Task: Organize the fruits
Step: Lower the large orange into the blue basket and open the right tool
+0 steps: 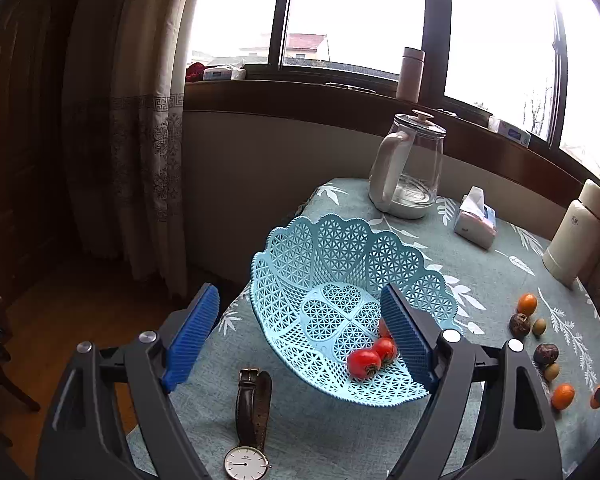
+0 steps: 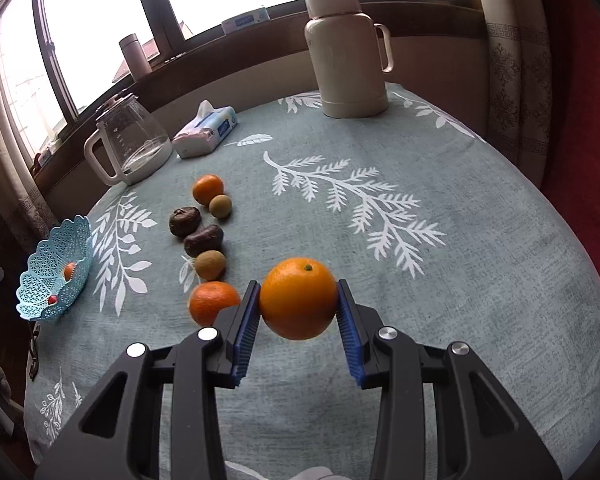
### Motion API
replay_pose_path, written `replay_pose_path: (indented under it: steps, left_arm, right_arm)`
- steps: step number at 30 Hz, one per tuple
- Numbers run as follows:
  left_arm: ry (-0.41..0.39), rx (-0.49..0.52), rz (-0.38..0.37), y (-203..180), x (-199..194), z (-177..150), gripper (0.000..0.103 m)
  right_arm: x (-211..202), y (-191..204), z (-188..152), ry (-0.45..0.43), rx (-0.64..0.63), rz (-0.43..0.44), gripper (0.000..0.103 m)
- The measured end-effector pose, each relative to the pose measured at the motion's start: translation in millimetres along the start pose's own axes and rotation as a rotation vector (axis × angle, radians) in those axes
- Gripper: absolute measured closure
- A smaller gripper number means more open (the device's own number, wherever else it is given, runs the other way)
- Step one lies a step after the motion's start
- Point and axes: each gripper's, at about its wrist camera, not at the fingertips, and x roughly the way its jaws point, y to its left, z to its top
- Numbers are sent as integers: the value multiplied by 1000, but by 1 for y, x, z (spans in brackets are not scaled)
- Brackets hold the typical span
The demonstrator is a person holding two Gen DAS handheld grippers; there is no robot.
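My right gripper [image 2: 298, 286] is shut on a large orange [image 2: 298, 306], held just above the tablecloth. To its left runs a row of fruit: a mandarin [image 2: 214, 303], a brown-green round fruit [image 2: 210, 265], two dark wrinkled fruits [image 2: 204, 240] [image 2: 184, 221], a small green fruit [image 2: 220, 205] and another mandarin [image 2: 208, 188]. The light blue lattice basket [image 1: 292, 248] sits tilted at the table's left side. It holds red fruits [image 1: 364, 363], one partly hidden behind my right finger. My left gripper [image 1: 300, 296] hovers open in front of the basket with nothing between its fingers.
A wristwatch [image 1: 252, 420] lies on the cloth in front of the basket. A glass kettle [image 1: 410, 168], a tissue pack [image 1: 476, 220] and a cream thermos [image 2: 346, 52] stand along the back. The table edge drops off left of the basket, towards a curtain [image 1: 140, 160].
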Motion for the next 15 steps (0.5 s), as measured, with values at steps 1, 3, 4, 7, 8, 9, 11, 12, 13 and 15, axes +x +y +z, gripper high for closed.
replay_pose_path:
  steps: [1, 3, 4, 7, 8, 9, 11, 12, 13, 15]
  left_arm:
    - [-5, -3, 2, 1, -1, 2, 19]
    - [-13, -12, 1, 4, -4, 4, 18]
    - [-16, -18, 0, 6, -6, 5, 18]
    - [-27, -35, 1, 11, -11, 8, 18]
    - [-32, -37, 1, 13, -13, 9, 18]
    - [-36, -39, 1, 14, -14, 10, 18]
    - [-47, -42, 4, 16, -17, 12, 18]
    - [-50, -46, 0, 17, -19, 12, 17]
    - [-51, -50, -5, 18, -20, 13, 17]
    - [-55, -60, -8, 21, -22, 14, 17]
  right_arm:
    - [-2, 8, 3, -9, -14, 14, 65]
    - [-6, 26, 9, -27, -48, 45, 65]
    - [-7, 36, 12, -34, -67, 59, 65]
    - [-9, 66, 18, -43, -114, 110, 65]
    - [-8, 75, 20, -41, -125, 130, 65]
    - [-8, 85, 22, -37, -133, 151, 65]
    - [-6, 104, 25, -29, -150, 190, 65]
    - [-6, 113, 26, -28, -161, 205, 65]
    - [-6, 124, 27, -29, -174, 222, 65]
    - [-5, 146, 27, -27, -200, 259, 65]
